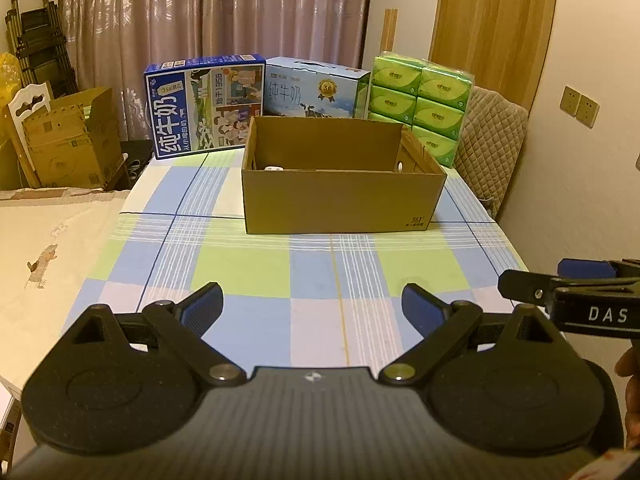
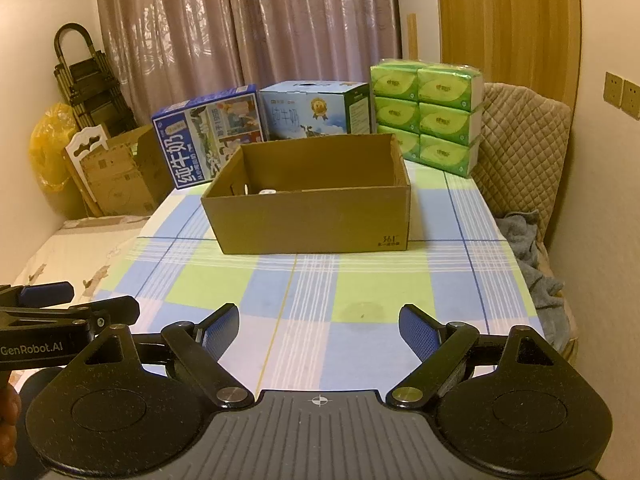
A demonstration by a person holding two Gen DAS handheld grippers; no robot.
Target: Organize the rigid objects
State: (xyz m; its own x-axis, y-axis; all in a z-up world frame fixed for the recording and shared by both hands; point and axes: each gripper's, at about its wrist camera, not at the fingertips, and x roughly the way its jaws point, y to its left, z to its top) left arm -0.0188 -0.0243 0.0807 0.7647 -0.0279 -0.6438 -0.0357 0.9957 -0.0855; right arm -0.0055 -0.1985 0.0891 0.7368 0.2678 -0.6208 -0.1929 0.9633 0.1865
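Room: curtains point(image 1: 216, 12) far, wooden door point(image 1: 492, 20) right | counter: checked cloth point(image 1: 320, 272), open cardboard box point(image 1: 340, 200) | left claw point(image 1: 312, 304), right claw point(image 2: 319, 328): released, empty

The cardboard box point(image 1: 340, 204) hides its contents behind its near wall, except a small white object point(image 1: 273, 168).

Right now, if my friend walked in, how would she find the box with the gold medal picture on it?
Start at the open brown cardboard box in the middle of the checked tablecloth and look behind it, toward the curtain. Three things stand in a row there; the light blue milk carton is the middle one. The dark blue carton leans on its left, the green tissue packs stand on its right, and only it has the gold medal.
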